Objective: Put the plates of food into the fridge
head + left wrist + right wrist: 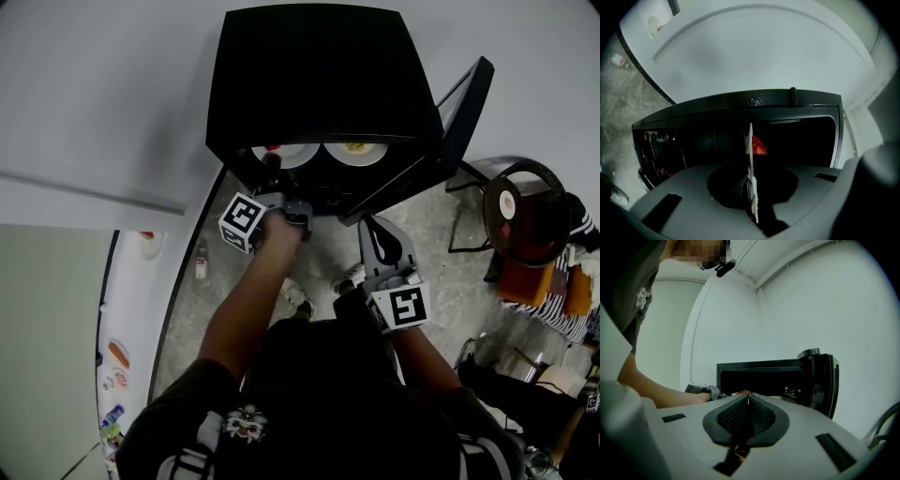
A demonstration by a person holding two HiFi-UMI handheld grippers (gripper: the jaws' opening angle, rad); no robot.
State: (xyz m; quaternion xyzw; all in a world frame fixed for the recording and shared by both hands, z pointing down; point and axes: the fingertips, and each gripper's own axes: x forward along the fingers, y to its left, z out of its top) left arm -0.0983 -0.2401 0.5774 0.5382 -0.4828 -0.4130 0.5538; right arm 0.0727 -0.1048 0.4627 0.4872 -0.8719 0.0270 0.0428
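A black mini fridge (pixel 319 84) stands with its door (pixel 464 103) swung open to the right. Two white plates sit side by side on its shelf. The left plate (pixel 292 156) carries a red strawberry (pixel 758 145), and the right plate (pixel 356 151) holds yellow food. My left gripper (pixel 274 180) reaches into the fridge mouth and is shut on the left plate's near rim. In the left gripper view that rim (pixel 751 178) shows edge-on between the jaws. My right gripper (pixel 378 232) hangs back from the fridge, shut and empty (pixel 748 401).
A round-seated chair (pixel 525 214) and a person in a striped top (pixel 562 305) are at the right. A small bottle (pixel 201 263) stands on the floor at the left, beside a white counter (pixel 122 309) with several small items. A white wall is behind the fridge.
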